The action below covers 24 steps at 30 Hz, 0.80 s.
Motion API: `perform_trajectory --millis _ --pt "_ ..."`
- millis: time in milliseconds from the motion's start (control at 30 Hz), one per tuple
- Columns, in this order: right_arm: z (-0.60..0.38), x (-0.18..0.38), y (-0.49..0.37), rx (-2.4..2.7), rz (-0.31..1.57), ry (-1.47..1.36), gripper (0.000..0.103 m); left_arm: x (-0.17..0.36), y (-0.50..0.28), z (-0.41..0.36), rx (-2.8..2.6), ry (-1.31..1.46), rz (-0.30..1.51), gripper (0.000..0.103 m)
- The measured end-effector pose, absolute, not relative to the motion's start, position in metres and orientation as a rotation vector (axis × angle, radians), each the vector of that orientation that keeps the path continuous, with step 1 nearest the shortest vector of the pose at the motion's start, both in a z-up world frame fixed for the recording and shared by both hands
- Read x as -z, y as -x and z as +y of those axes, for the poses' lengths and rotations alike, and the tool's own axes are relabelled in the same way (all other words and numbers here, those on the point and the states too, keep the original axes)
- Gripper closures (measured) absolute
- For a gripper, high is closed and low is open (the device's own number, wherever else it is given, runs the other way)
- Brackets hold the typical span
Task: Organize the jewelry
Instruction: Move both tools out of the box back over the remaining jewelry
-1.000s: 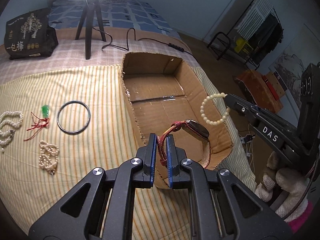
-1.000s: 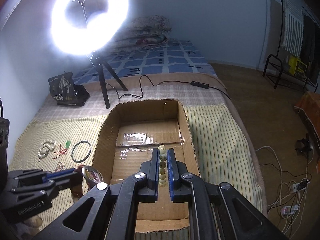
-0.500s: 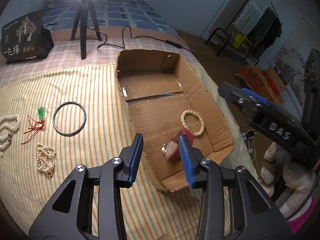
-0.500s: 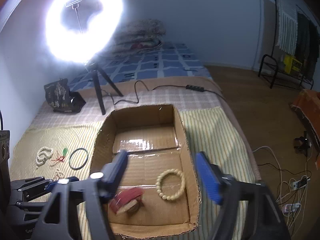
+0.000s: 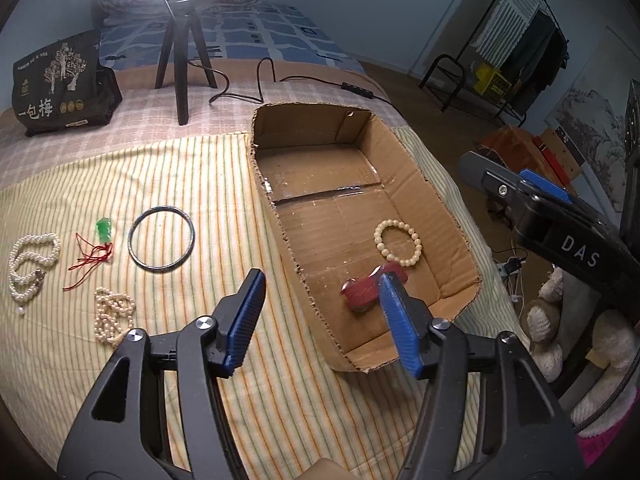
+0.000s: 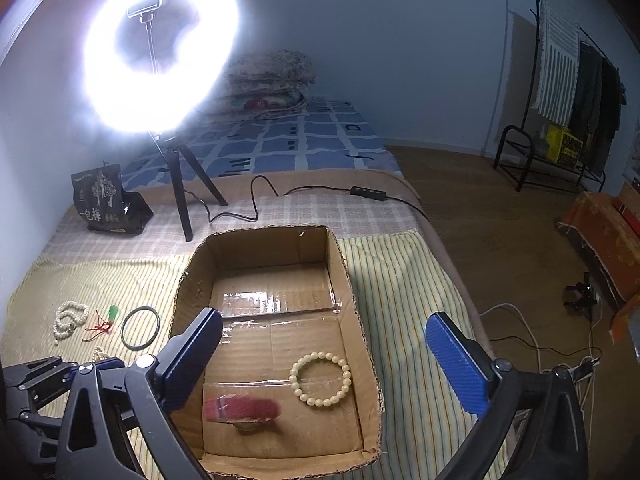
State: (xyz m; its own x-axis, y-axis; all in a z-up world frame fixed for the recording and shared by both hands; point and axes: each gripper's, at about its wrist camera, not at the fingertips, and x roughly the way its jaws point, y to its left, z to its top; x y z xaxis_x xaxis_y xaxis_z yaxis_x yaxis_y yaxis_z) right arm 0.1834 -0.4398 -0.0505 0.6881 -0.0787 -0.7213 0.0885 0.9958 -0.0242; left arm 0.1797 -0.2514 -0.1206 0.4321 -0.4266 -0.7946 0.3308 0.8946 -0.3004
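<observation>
An open cardboard box (image 5: 436,196) (image 6: 352,292) sits on a striped cloth. Inside lie a cream bead bracelet (image 5: 398,242) (image 6: 321,379) and a red-strap watch (image 5: 366,292) (image 6: 240,408). My left gripper (image 5: 322,322) is open and empty above the box's near left wall. My right gripper (image 6: 324,360) is open and empty above the box. On the cloth to the left lie a dark bangle (image 5: 162,237) (image 6: 141,327), a green pendant on red cord (image 5: 103,230) (image 6: 113,313), a pearl necklace (image 5: 30,266) (image 6: 70,317) and a pearl bracelet (image 5: 112,314).
A ring light on a tripod (image 6: 176,196) (image 5: 178,56) stands behind the box with its cable (image 6: 256,200). A black bag (image 5: 60,84) (image 6: 106,204) sits at the back left. The bed edge drops off right of the box, with floor cables (image 6: 520,320) below.
Both grippers opened and let go: the watch and the bead bracelet dropped into the box. Both grippers have since opened wider and drawn back a little.
</observation>
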Motion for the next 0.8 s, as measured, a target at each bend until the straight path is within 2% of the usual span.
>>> perform_trajectory --millis 400,800 --pt "-0.426 0.037 -0.177 0.114 0.77 -0.03 0.0 0.107 -0.178 -0.204 0.398 0.097 0.993 0.04" --pt "-0.384 0.027 -0.179 0.043 0.746 -0.037 0.0 0.093 -0.189 -0.116 0.247 0.142 0.971 0.039"
